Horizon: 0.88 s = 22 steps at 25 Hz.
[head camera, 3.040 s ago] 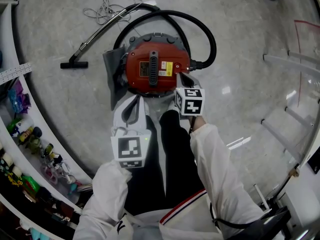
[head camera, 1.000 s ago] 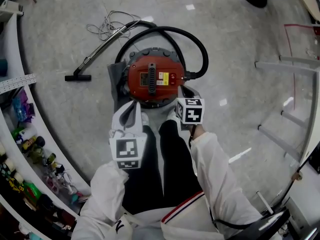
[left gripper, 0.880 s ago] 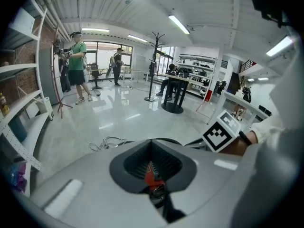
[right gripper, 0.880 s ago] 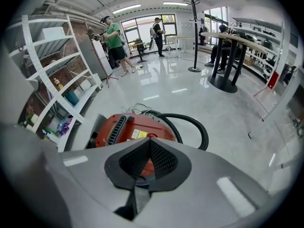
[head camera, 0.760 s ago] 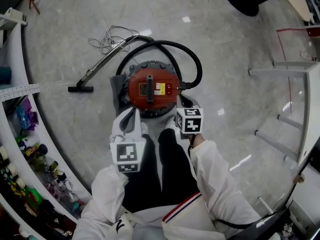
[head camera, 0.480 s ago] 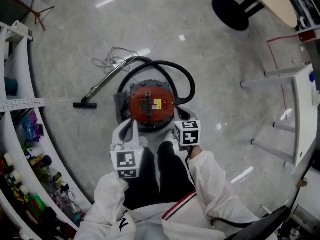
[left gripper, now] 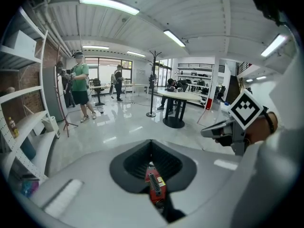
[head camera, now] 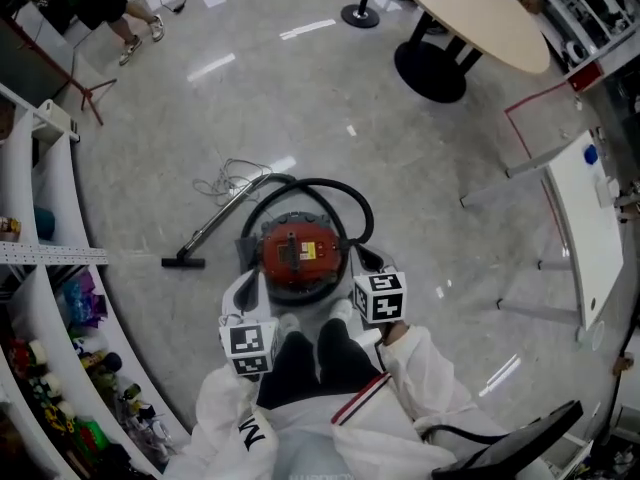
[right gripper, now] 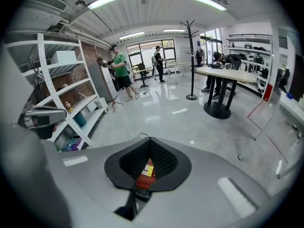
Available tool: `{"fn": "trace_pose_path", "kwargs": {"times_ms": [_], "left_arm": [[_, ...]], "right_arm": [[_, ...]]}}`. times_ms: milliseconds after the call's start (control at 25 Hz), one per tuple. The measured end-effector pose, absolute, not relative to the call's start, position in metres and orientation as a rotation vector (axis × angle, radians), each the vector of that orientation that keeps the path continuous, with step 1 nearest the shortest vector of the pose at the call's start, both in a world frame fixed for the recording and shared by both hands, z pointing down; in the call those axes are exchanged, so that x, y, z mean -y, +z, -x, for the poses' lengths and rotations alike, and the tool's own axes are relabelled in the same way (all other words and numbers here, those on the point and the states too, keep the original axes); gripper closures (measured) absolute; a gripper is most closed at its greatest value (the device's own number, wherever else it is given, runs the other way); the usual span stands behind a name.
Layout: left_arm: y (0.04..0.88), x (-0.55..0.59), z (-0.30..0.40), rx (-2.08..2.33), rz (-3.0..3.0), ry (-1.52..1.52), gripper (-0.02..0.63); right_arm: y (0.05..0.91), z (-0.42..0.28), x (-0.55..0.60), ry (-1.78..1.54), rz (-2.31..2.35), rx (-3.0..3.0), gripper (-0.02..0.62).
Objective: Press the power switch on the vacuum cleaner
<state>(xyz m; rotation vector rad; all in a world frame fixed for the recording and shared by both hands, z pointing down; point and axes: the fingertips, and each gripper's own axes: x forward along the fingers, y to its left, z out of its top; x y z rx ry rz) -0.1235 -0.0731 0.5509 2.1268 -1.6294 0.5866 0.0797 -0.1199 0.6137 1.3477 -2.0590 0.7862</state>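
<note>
Vacuum cleaner (head camera: 300, 256): red drum upright on the floor, just ahead of the person's feet; both tools are held well above it; it shows only as a red sliver through the slot behind each pair of jaws.
Left gripper (left gripper: 151, 144): jaws together at the tips, clamped on nothing; clear of the machine.
Right gripper (right gripper: 151, 141): jaws likewise together, holding nothing; raised above the drum's right side, not touching.
Power switch: too small to make out on the lid; no tool on it; whether it has been pressed cannot be told; judged that a press, if outstanding, needs a closed tip brought down onto the lid.
Floor (head camera: 330, 98): wide and open ahead and to the right of the machine.
Shelving (head camera: 40, 268): curves along the left; the nearest boundary.
Round table (head camera: 470, 13): ahead-right, well apart.
White table (head camera: 585, 218): at the right, apart.
Hose (head camera: 330, 190): black loop round the drum's far side.
Wand (head camera: 215, 230): lies left, nozzle toward the shelving.
Cord (head camera: 228, 178): loose beyond the wand; judged a snag risk.
</note>
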Motion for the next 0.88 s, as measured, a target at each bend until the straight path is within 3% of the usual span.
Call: {"fn": "trace_pose_path", "kwargs": {"times_ms": [880], "left_arm": [[0.450, 0.093, 0.110, 1.660, -2.277, 0.479, 0.606]], "right_arm": [[0.442, -0.076, 0.122, 0.644, -1.445, 2.335, 0.594]]}}
